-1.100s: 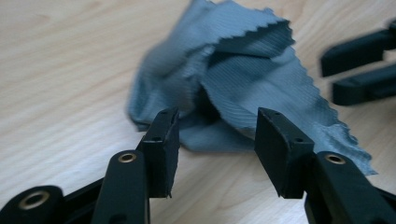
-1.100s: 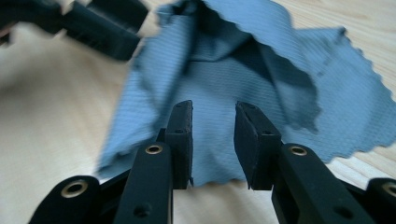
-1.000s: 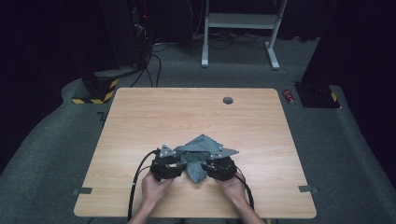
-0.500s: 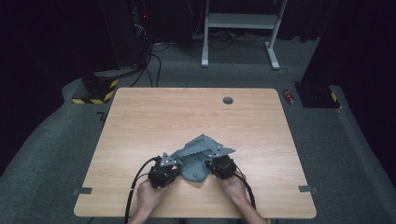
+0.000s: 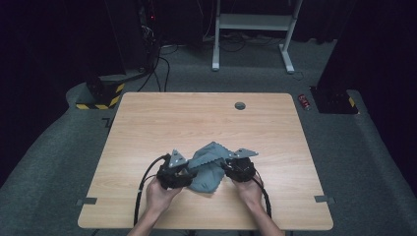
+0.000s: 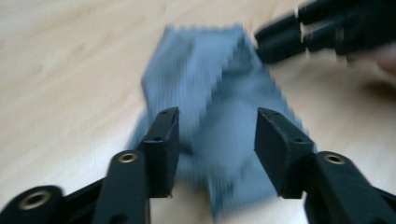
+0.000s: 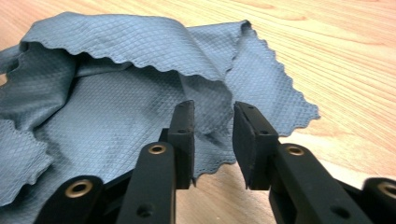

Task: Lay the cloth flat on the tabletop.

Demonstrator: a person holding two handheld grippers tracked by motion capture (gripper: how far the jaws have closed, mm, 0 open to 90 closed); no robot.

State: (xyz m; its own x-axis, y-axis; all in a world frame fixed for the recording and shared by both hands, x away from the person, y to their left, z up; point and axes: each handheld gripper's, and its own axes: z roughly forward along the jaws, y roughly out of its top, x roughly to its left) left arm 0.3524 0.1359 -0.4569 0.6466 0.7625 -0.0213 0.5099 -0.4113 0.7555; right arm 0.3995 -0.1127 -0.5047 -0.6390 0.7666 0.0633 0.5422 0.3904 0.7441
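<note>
A grey-blue waffle-weave cloth (image 5: 209,167) with scalloped edges lies crumpled on the wooden table (image 5: 196,118) near its front edge. My left gripper (image 5: 189,172) is at the cloth's left side. Its jaws have just been opening and now stand wide apart (image 6: 217,140) over the blurred cloth (image 6: 205,79), not pressing it. My right gripper (image 5: 227,167) is at the cloth's right side. Its jaws (image 7: 214,135) have also just been opening, and a fold of the cloth (image 7: 116,93) lies loose in the gap. The right gripper (image 6: 280,39) shows across the cloth.
A round grommet (image 5: 240,105) sits in the table's far edge. On the carpet beyond are a red can (image 5: 305,101), a white desk frame (image 5: 251,22) and a yellow-black striped block (image 5: 98,101). Cables trail from both grippers toward the person.
The left gripper dipped toward the front edge, then came up a little at the cloth's left side. The right hand has stayed put, and the cloth remains crumpled between them.
</note>
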